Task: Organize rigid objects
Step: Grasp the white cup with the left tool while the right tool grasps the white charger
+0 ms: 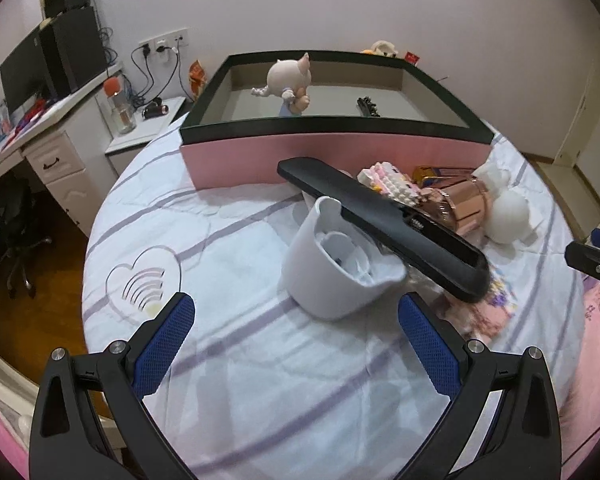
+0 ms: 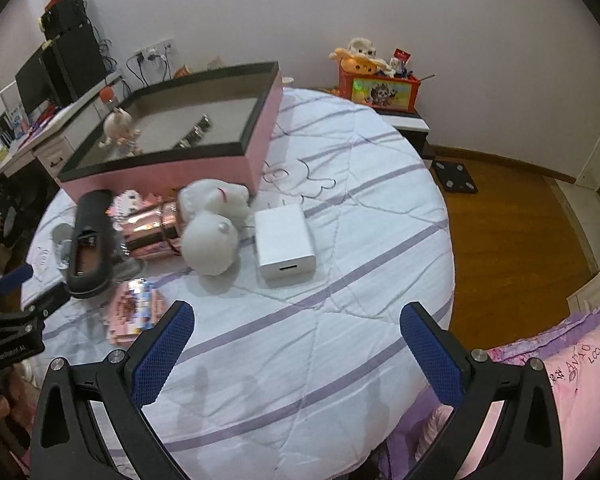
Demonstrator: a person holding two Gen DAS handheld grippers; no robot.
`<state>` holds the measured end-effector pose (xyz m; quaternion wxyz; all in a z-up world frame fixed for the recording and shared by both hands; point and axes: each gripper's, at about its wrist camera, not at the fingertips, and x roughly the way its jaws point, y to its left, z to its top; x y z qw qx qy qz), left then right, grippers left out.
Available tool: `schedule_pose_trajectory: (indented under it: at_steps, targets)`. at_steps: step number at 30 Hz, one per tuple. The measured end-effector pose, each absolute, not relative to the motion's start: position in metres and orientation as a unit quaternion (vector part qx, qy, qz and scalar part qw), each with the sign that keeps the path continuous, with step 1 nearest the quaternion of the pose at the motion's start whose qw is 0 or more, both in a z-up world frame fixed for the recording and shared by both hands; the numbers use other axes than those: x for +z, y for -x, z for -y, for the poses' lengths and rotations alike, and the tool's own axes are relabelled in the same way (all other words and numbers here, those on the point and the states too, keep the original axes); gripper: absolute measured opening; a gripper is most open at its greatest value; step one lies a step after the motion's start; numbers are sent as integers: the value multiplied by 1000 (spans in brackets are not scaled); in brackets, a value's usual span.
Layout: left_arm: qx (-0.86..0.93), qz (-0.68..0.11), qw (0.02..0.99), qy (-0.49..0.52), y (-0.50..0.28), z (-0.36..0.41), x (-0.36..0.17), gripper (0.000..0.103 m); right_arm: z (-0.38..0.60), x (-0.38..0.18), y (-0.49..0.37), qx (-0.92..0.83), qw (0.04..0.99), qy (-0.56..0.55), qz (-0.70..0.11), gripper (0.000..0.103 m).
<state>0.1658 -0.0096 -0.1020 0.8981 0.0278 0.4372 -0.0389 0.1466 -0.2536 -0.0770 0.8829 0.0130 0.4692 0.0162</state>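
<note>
A pink storage box with a black rim stands on the bed; it also shows in the right wrist view. It holds a doll figure and a small black object. In front lie a white cup on its side, a long black device resting on it, a pink keyboard, a rose-gold cylinder, a white plush toy and a white rectangular box. My left gripper is open just before the cup. My right gripper is open and empty over the bedsheet.
A pink printed packet lies near the black device. A desk with a monitor stands left of the bed. An orange toy box sits on a bedside stand. Wooden floor lies right of the bed.
</note>
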Motion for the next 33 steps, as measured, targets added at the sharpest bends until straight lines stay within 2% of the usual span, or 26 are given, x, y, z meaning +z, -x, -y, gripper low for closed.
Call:
schedule_pose_trajectory:
  at_steps: [12,14,16,20,27,33]
  targets:
    - [-74,-423,903,-9,-195,1,-112,102,260,-100,-174,10,871,-13,-491,103]
    - [-86,-426,900,14,-199,-5,-115,98,260,-103,-179,13,871,-9,-492,103]
    - [-99,-431,897,31,-202,-8,-117,89,258,-107,-184,16,870,-4,-493,103]
    - [-102,-430,897,23,-202,-3,-120,81,257,-114,-191,18,869,4,-494,103]
    - [-122,-427,896,33,-198,-3,-118,60,256,-117,-204,18,873,14,-487,99]
    - [-124,-427,895,44,-198,-7,-117,60,257,-118,-213,23,877,22,-480,82]
